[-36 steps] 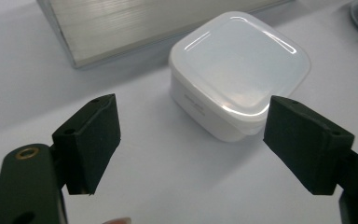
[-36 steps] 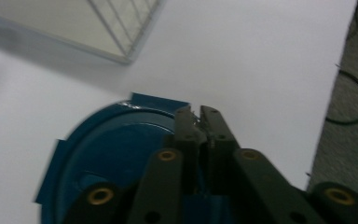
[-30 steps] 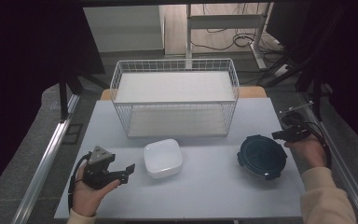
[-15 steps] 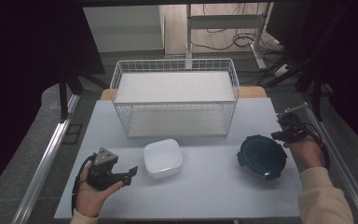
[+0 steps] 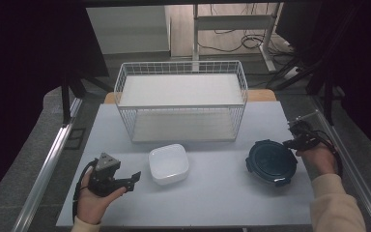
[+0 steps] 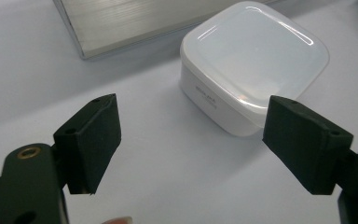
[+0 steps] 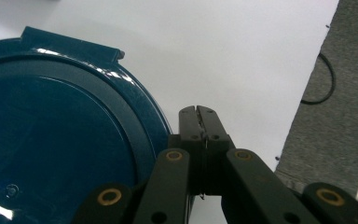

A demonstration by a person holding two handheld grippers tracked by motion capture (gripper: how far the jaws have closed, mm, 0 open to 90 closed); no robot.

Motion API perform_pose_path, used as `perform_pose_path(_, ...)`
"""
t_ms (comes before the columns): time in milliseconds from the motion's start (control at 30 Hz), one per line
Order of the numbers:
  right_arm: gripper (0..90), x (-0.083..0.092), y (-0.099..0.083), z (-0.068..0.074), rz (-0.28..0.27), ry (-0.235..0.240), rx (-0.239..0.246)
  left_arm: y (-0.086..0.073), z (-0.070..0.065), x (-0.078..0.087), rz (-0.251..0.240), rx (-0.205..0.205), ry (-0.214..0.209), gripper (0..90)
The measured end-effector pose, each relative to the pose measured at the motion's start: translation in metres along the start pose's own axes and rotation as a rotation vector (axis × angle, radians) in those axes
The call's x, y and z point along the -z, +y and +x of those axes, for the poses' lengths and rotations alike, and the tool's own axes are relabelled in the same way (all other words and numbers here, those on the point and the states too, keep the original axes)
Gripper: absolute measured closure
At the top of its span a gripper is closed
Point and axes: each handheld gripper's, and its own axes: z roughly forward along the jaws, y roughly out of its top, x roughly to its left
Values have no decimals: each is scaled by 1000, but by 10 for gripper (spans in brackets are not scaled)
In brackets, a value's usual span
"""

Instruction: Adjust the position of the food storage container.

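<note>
Left gripper (image 5: 134,177) lies just beside the white square plastic container (image 5: 168,163), mid-table. Its own view: jaws spread; container (image 6: 254,60) looks light, slick, best gripped across opposite walls. Right gripper (image 7: 199,112), pressed together, borders the dark-blue round lid (image 7: 51,140).

The high view is dim, its left and right edges almost black, with only the pale bench (image 5: 212,193) lit. Glare streaks the white box (image 6: 254,60) and the dark blue lid (image 7: 51,140); nearby fingers (image 6: 91,140) blur slightly.
</note>
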Motion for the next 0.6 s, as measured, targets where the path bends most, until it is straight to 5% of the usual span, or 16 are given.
perform_pose_path(600, 900, 4, -10, 28, -18, 0, 2, 1, -2, 0, 3, -10, -3, 190)
